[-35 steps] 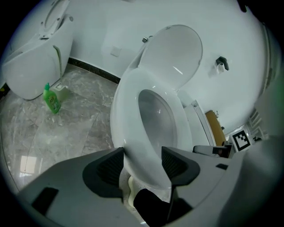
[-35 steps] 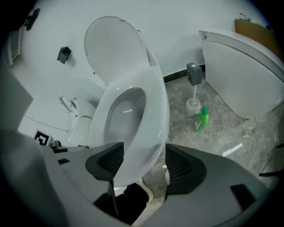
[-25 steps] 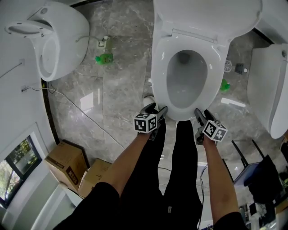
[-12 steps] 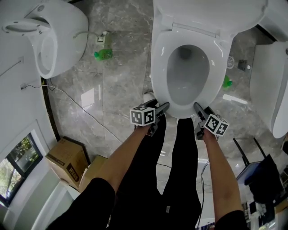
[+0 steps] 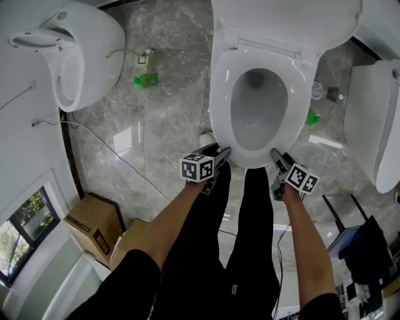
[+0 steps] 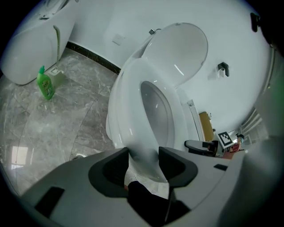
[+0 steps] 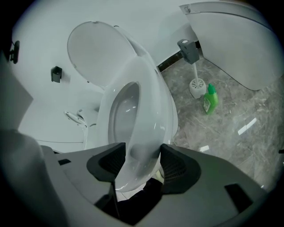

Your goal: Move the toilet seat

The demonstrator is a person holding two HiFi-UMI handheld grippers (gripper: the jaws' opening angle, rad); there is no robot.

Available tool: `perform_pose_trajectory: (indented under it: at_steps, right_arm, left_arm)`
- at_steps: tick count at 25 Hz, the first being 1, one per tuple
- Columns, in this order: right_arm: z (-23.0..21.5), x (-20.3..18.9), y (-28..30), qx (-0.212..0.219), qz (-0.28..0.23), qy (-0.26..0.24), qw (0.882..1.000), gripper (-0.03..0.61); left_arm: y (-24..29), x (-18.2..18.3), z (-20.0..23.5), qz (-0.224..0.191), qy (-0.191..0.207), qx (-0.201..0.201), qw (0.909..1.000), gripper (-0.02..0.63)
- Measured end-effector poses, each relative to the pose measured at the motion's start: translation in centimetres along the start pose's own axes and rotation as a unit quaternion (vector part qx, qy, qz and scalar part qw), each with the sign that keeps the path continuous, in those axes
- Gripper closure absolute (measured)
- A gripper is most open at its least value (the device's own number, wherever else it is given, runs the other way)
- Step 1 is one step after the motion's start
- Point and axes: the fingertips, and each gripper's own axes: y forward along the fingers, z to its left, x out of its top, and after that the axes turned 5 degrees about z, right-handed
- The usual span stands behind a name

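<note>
The white toilet seat (image 5: 219, 94) lies down on the bowl, and its lid (image 5: 287, 19) stands raised behind it. My left gripper (image 5: 220, 153) is at the seat's front left edge and my right gripper (image 5: 276, 156) at its front right. In the left gripper view the seat (image 6: 128, 102) runs between the jaws of the left gripper (image 6: 143, 162), and both pads touch it. The right gripper view shows the seat rim (image 7: 151, 97) filling the gap of the right gripper (image 7: 143, 159). Both pairs of jaws have just been closing, with the seat between them.
A second white toilet (image 5: 81, 56) stands at the left, and a white fixture (image 5: 375, 125) at the right. A green bottle (image 5: 147, 80), a thin cable and cardboard boxes (image 5: 94, 225) lie on the marble floor. A toilet brush (image 7: 195, 84) stands beside another green bottle (image 7: 209, 99).
Both grippers stay at the seat's front edge; the marker cubes have only shifted slightly. The seat still lies down.
</note>
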Motion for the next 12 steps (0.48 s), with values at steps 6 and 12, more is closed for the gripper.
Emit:
perform_pose_trajectory:
  at_steps: [6, 12]
  right_arm:
    - [1.4, 0.0, -1.9, 0.018, -0.007, -0.002, 1.000, 0.344]
    - [2.4, 0.6, -3.7, 0.041, -0.018, 0.001, 0.999, 0.351]
  left_arm:
    - [-2.1, 0.2, -1.8, 0.005, 0.034, 0.000, 0.9994, 0.388]
    - [-3.4, 0.7, -3.4, 0.007, 0.051, -0.008, 0.9987, 0.382]
